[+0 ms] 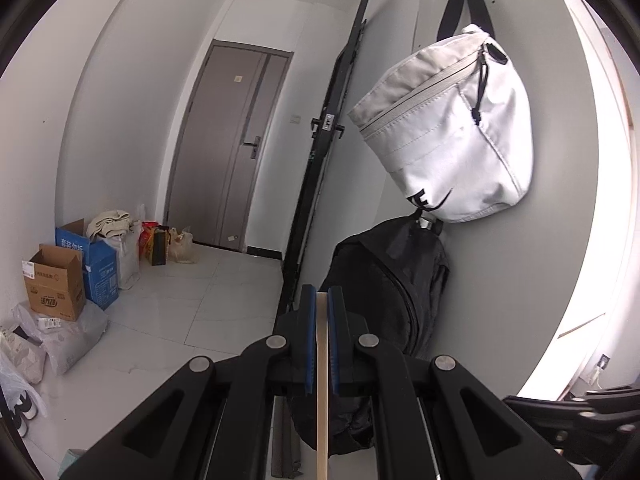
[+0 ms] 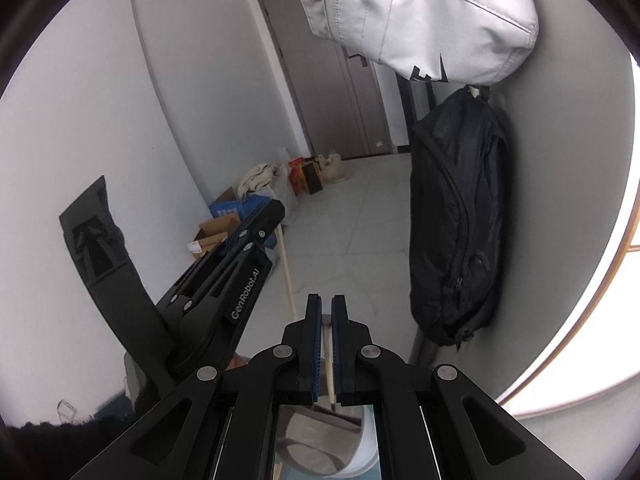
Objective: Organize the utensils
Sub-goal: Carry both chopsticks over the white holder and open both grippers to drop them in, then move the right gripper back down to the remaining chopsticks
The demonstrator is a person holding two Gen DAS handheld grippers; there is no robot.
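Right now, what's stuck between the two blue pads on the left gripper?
A thin wooden stick stands upright between the pads of the left gripper, which pinch it. The left wrist view shows this best.

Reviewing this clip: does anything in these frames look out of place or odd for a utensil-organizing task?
Yes. The left gripper is shut on a thin wooden stick, and the right gripper also pinches a thin stick. Both face a hallway with a white bag and black backpack, with no utensil holder in view.
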